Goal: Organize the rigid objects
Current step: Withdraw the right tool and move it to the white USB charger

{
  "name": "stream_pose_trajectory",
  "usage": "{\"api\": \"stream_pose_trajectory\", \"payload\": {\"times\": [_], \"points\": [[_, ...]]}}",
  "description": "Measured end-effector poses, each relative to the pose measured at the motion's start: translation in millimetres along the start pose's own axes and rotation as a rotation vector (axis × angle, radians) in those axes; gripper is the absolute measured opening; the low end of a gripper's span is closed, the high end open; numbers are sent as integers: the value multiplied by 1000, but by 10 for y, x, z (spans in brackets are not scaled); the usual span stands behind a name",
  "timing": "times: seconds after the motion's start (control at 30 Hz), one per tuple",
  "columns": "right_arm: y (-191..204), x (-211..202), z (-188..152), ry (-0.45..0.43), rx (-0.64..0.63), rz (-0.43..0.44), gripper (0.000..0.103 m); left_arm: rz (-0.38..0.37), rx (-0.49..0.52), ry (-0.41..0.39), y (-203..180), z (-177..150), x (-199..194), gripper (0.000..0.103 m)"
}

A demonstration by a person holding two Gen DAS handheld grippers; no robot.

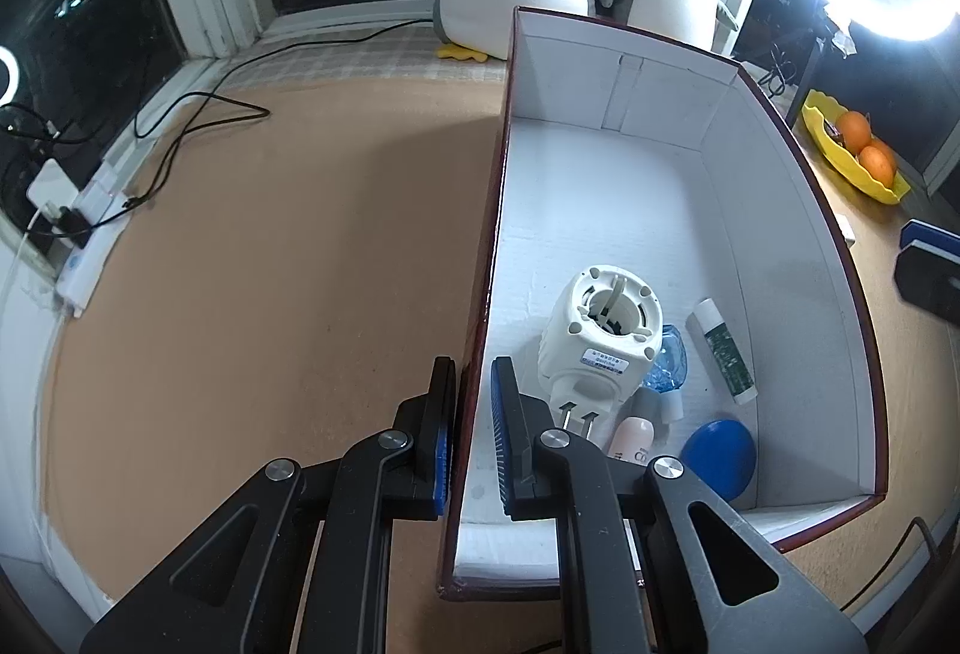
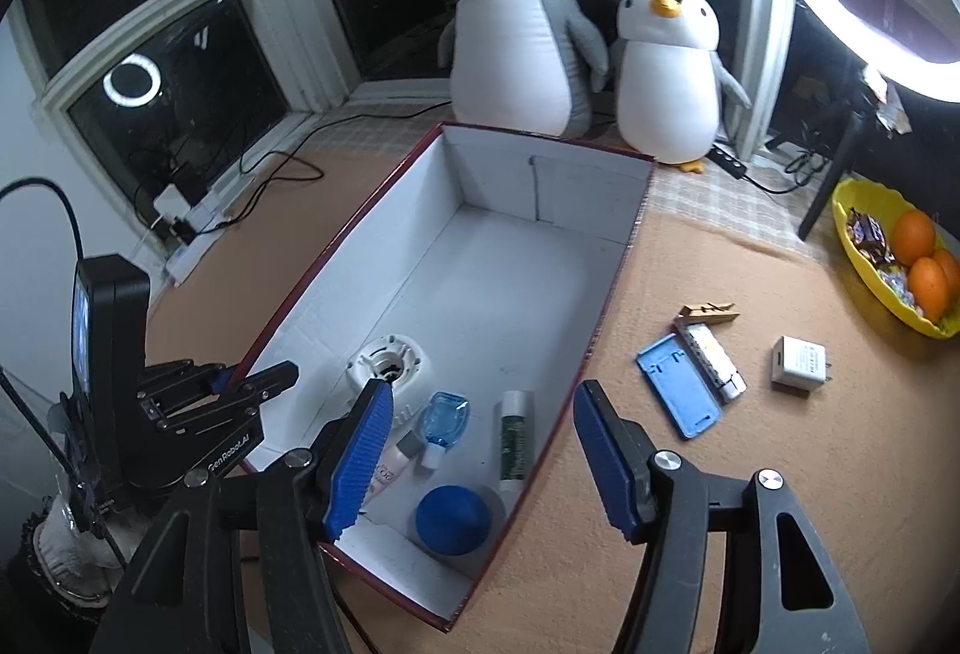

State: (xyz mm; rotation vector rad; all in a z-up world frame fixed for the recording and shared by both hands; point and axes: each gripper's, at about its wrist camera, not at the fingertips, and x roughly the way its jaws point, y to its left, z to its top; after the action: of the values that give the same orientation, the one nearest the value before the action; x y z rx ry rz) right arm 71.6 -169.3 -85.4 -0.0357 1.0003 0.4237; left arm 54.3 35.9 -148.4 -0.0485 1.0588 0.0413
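Observation:
A white-lined cardboard box [image 1: 660,114] [image 2: 498,174] stands on the tan table. In its near end lie a white plug-in device [image 1: 600,330] [image 2: 390,360], a glue stick [image 1: 723,348] [image 2: 515,441], a blue disc [image 1: 717,450] [image 2: 453,519], a small clear blue bottle [image 2: 443,420] and a pale tube [image 2: 384,468]. My left gripper [image 1: 473,372] [image 2: 252,381] is shut on the box's left wall, one pad on each side. Over the box's near right corner hangs my right gripper [image 2: 483,396], open and holding nothing. Right of the box lie a blue case [image 2: 678,393], a white bar [image 2: 714,354], a wooden clothespin [image 2: 711,312] and a white charger [image 2: 801,360].
Two plush penguins [image 2: 510,48] sit behind the box at the window. A yellow bowl [image 2: 852,228] with oranges and sweets is at the far right. A ring light [image 2: 870,24] on a stand rises at the right. Cables and a power strip [image 1: 90,234] line the left edge.

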Motion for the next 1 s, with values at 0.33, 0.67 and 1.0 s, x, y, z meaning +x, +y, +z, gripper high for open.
{"api": "stream_pose_trajectory", "payload": {"times": [0.33,0.67,1.0], "points": [[-557,-150,-20,-39,182,-58,65,-18,19,17,20,17,34,11],[-1317,-136,-144,-37,406,-143,65,-30,34,27,27,39,39,11],[-1974,78,-243,-3,658,-182,65,-44,58,38,26,71,45,14]]}}
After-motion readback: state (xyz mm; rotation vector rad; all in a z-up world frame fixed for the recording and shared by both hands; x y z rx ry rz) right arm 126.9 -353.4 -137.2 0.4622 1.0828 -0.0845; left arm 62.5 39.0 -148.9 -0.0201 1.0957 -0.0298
